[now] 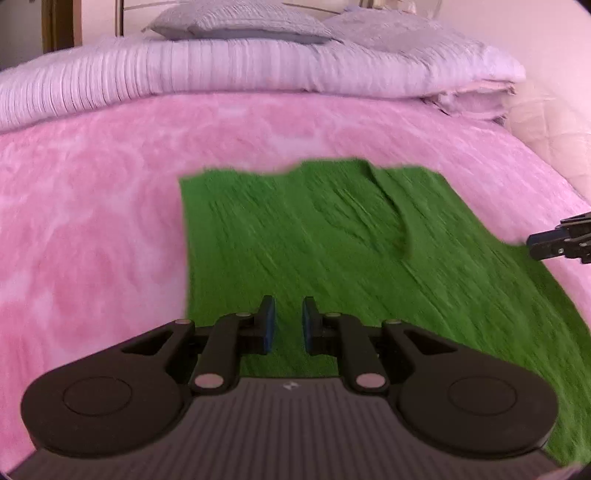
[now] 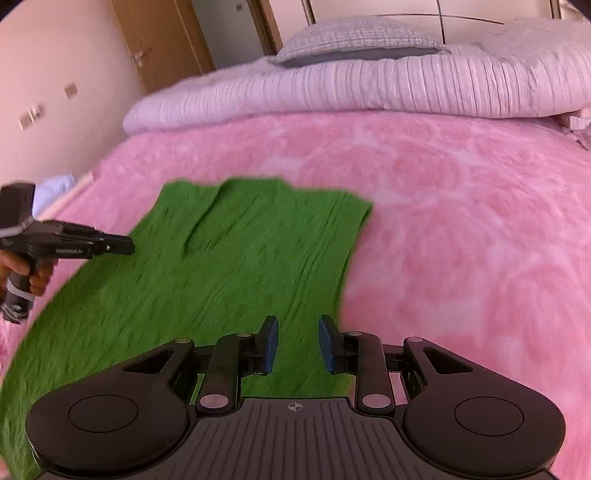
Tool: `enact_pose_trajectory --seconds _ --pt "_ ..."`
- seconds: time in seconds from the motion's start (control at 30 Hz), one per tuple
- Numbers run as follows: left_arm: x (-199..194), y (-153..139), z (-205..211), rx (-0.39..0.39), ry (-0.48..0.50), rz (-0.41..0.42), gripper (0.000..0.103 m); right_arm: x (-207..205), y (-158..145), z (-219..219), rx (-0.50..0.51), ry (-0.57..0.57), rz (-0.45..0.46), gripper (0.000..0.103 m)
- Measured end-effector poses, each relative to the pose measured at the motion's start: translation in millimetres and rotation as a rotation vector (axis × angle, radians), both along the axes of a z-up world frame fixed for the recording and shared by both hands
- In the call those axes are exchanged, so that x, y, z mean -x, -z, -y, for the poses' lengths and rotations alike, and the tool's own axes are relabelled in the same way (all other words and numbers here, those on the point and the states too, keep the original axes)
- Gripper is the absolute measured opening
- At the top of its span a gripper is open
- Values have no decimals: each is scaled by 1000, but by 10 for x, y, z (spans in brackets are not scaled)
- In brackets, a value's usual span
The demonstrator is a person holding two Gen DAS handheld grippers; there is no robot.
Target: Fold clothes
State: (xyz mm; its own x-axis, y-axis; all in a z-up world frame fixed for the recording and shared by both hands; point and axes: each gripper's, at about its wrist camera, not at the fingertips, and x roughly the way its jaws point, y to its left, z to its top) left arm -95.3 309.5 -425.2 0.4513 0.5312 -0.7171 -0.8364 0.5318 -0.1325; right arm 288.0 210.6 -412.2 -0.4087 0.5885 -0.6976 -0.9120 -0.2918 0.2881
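Left wrist view, L to R: fluffy pink blanket [image 1: 92, 206] covers the bed; on it, roughly centre-right, lies the green ribbed knit garment [image 1: 314, 251], spread flat w/ one long crease running down its upper right part. The black left gripper [image 1: 289, 325] hovers over the garment's near edge, blue-padded jaws a narrow gap apart, nothing between them. At far right the right gripper [image 1: 546, 245] pokes in at the garment's right edge. Behind the blanket: folded pale lilac ribbed duvet [image 1: 221, 70] w/ a grey textured pillow [image 1: 236, 20] on top.

Right wrist view, L to R: a hand [image 2: 33, 275] holds the left gripper [image 2: 122, 245] at the garment's [image 2: 207, 280] left edge; can't tell jaw state from this side. The right gripper [image 2: 297, 343] is over the garment's right near edge, jaws moderately apart, empty. Pink blanket [image 2: 461, 229] fills the right. No containers in either view.
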Motion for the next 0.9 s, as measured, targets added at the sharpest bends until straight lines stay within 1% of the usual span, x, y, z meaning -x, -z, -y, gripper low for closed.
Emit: enact_pose_trajectory --seconds 0.1,0.13,0.17,0.2,0.27,0.3,0.33,0.4,0.47,0.57,0.6,0.63,0.67,0.73,0.8,0.83,0.9 --pt "132 47 -345 22 -71 38 16 -170 110 -370 43 -20 -52 28" --pt "183 64 -439 28 -88 56 21 -221 158 -494 58 -22 -64 29" --pt "225 79 -520 31 -102 71 26 -281 197 -618 62 -19 -70 31" --pt "268 101 -618 34 -112 85 27 -316 235 -714 67 -15 -76 34" --pt "326 157 -790 40 -125 104 29 -379 303 -909 69 -6 -99 46" --pt "360 194 -886 50 -130 123 30 -407 332 -1008 66 0 -115 47" --pt "387 235 -967 67 -132 150 31 -435 360 -1108 63 7 -132 50" --pt "381 311 -1125 106 -112 212 33 -469 393 -1262 59 15 -170 51" --pt "349 345 -1233 107 -84 256 34 -470 415 -1408 49 20 -195 52" --pt "271 386 -1357 111 -51 287 33 -390 435 -1552 35 13 -179 52" --pt "240 399 -1384 109 -37 283 32 -363 442 -1599 31 11 -174 51" --pt "208 394 -1389 100 -21 269 24 -336 449 -1647 26 9 -169 32" --pt "173 376 -1379 84 7 245 9 -314 426 -1635 14 -1 -160 8" --pt "103 299 -1296 39 53 184 8 -270 381 -1610 -11 -20 -143 7" --pt "69 164 -1160 -21 83 154 7 -283 185 -1287 -70 -35 -160 7" --pt "85 71 -1075 -50 94 161 7 -290 87 -1125 -99 -42 -168 7" --pt "221 -163 -818 -86 91 227 7 -304 -110 -800 -159 -56 -185 7"
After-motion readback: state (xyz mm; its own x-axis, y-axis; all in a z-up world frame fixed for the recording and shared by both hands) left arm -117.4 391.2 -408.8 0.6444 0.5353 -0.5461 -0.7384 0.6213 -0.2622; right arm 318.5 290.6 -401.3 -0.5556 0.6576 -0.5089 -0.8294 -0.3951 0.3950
